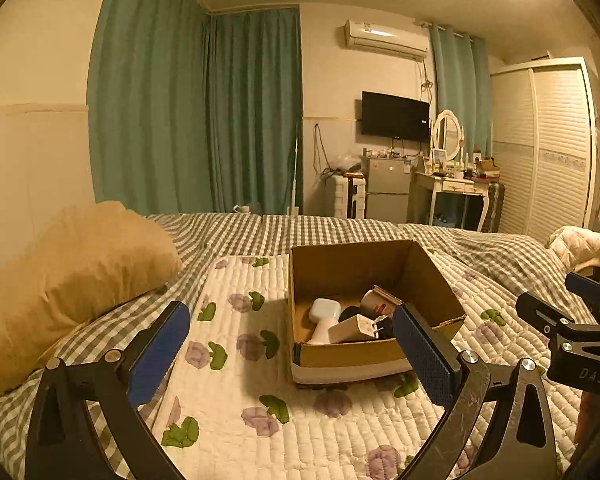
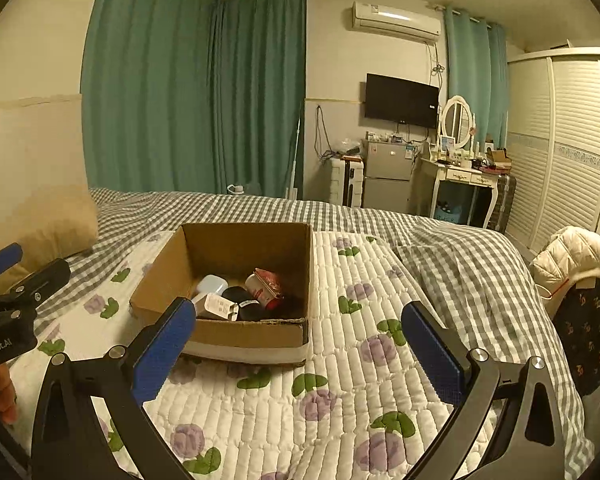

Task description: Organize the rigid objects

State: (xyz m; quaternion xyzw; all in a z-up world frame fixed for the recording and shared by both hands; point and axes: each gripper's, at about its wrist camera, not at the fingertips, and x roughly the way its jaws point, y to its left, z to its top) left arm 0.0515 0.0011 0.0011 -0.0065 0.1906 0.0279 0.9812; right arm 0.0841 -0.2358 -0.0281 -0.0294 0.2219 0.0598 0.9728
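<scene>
An open cardboard box [image 1: 432, 280] [image 2: 160, 276] sits on the quilted floral mat on the bed. Inside lie a white handled device [image 1: 323, 314] [image 2: 211, 285], a white plug adapter [image 1: 356, 329] [image 2: 219, 305], a black item [image 1: 356, 313] [image 2: 242, 300] and a red and white can [image 1: 380, 300] [image 2: 265, 285]. My left gripper [image 1: 292, 344] is open and empty, just in front of the box. My right gripper [image 2: 298, 340] is open and empty, in front of the box and to its right. Each gripper shows at the edge of the other's view [image 1: 568, 320] [image 2: 16, 284].
A tan pillow [image 1: 68, 280] lies to the left on the checked bedsheet [image 1: 340, 230]. A white padded jacket [image 2: 572, 256] hangs over a dark chair [image 2: 588, 332] at the right bed edge. Curtains, a fridge, a dressing table and a wardrobe stand beyond the bed.
</scene>
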